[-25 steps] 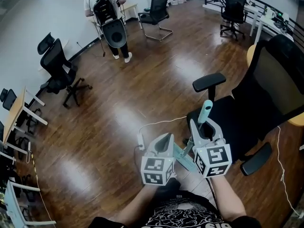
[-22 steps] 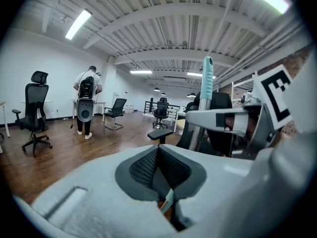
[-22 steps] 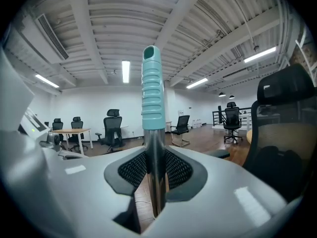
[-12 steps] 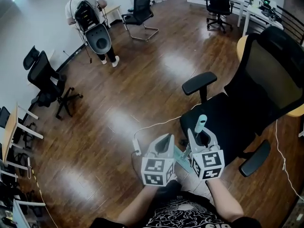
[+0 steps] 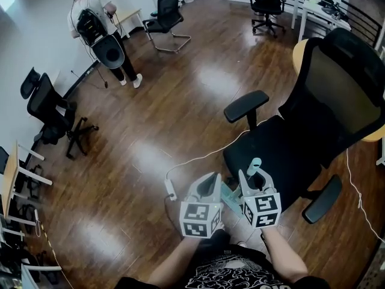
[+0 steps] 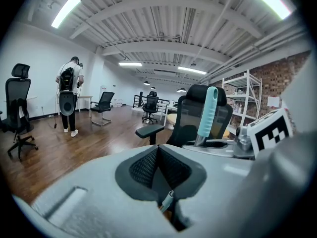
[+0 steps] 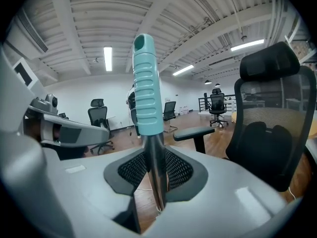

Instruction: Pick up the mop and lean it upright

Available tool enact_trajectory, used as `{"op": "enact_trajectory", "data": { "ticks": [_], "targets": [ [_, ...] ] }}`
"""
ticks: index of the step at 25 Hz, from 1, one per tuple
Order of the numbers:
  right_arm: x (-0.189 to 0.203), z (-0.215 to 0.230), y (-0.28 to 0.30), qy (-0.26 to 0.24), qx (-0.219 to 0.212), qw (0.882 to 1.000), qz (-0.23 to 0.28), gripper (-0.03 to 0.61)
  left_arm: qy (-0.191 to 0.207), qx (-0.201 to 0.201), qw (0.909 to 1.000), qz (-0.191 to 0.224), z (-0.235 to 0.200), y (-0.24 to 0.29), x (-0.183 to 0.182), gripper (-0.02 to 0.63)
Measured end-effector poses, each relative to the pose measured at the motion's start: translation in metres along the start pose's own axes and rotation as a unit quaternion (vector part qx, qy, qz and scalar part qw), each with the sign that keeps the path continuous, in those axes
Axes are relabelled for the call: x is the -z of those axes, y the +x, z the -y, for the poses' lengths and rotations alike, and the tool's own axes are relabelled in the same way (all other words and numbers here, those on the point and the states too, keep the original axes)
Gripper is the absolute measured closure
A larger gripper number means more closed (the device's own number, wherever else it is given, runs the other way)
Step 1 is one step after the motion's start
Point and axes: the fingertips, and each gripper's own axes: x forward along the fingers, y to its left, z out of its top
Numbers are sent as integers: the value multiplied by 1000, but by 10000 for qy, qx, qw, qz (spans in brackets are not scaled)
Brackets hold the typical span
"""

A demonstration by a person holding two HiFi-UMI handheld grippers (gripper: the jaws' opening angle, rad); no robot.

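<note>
Lower centre of the head view: the right gripper [image 5: 255, 178] is clamped on the mop [image 7: 147, 88], gripping its steel shaft below the teal grip. The left gripper [image 5: 210, 179] is pinched shut and empty. The risk is that the smooth shaft slips or pivots, toppling toward the office chair [image 5: 319, 101].

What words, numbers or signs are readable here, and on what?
No readable text anywhere.
Marker cubes on left gripper and right gripper: black-and-white square patterns, no letters.
Shirt print: white pattern, unreadable.
Sheet on brick wall: too small.

Left tool [image 5: 210, 178] sits closed just beside the right tool [image 5: 255, 174], whose jaws are clamped.
</note>
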Motion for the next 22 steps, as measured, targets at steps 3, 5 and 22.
{"op": "enact_trajectory", "data": {
  "ticks": [3,5,22],
  "targets": [
    [-2,1,1,-18,12,10000,37,483,14,52,10000,-26,1,2,0,611],
    [0,5,0,-22,79,9999,60,483,28,83,10000,-44,3,3,2,611],
    [8,38,-15,111,504,9987,7,419,138,191,9997,18,17,-6,0,611]
  ]
}}
